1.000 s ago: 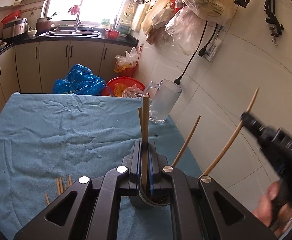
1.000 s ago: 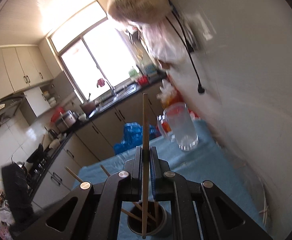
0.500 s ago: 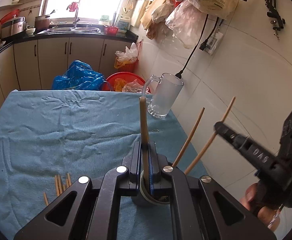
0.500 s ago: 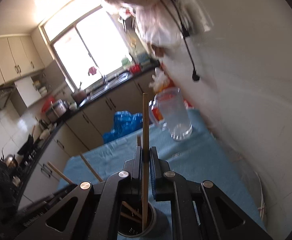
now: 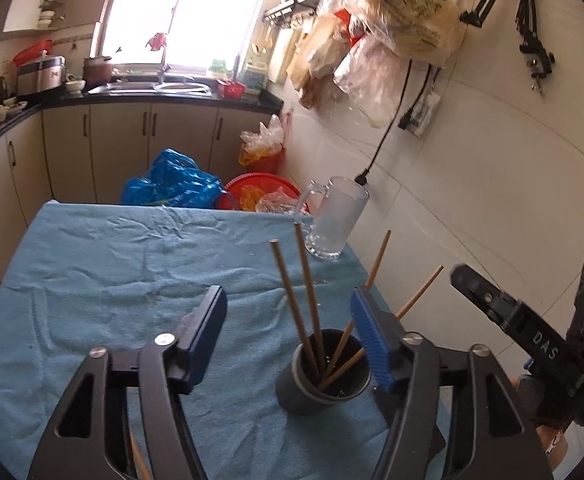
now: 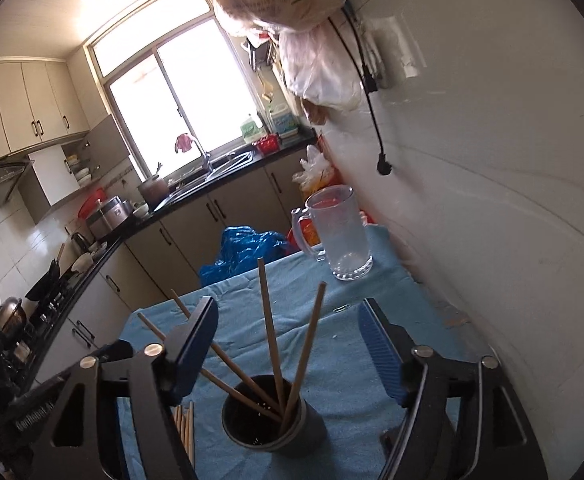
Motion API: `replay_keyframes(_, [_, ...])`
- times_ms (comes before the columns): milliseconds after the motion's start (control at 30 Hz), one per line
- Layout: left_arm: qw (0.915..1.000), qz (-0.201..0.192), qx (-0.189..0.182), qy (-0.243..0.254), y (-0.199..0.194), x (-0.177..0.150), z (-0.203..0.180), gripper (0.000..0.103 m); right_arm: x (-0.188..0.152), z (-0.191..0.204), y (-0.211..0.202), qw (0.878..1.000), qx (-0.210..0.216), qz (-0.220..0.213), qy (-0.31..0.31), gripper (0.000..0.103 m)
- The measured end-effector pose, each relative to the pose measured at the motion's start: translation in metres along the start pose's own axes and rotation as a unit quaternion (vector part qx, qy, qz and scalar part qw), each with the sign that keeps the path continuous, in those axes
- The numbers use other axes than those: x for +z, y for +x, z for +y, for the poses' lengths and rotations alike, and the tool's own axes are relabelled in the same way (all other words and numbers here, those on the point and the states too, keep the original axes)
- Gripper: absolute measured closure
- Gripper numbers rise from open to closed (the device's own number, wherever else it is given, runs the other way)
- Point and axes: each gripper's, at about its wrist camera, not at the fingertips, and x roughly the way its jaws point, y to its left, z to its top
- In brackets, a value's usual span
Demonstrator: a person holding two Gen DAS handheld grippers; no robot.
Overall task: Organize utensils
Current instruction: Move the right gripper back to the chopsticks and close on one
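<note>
Both grippers just let go: two more chopsticks dropped into the cup.

Half a second back, left gripper [image 5: 287,332] and right gripper [image 6: 287,344] were each clamped on one upright stick over the dark cup [image 5: 324,372]; now both sets of jaws are spread wide, nothing held. Cup holds four chopsticks [image 5: 308,280], splayed: two lean toward 11–12 o'clock, two toward 1–2 in the left view. Cup sits on the blue cloth [image 5: 111,272], with the glass mug [image 5: 336,220] well apart at 12 o'clock by the wall. Loose chopsticks [image 6: 185,424] lie flat on the cloth just beside the cup at 9 o'clock in the right view. My read: task is part done, and those are the next pickup.
</note>
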Motion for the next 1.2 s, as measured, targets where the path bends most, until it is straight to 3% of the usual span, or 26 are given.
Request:
replay_keyframes(100, [0.9998, -0.011, 0.019, 0.002, -0.017, -0.007, 0.009, 0.032, -0.010, 0.003, -0.013, 1.000, -0.020, -0.005, -0.013, 0.018])
replay_keyframes(467, [0.9976, -0.004, 0.056, -0.041, -0.061, -0.052, 0.070, 0.028, -0.070, 0.017, -0.026, 0.998, -0.031, 0.030, -0.048, 0.017])
replay_keyframes(900, [0.9931, 0.051, 0.085, -0.063, -0.068, -0.122, 0.121, 0.028, -0.141, 0.061, -0.003, 0.988, -0.021, 0.110, -0.110, 0.017])
replay_keyframes(1200, [0.9884, 0.082, 0.098, -0.081, -0.056, -0.141, 0.144, 0.028, -0.160, 0.077, 0.005, 0.983, -0.018, 0.131, -0.129, 0.017])
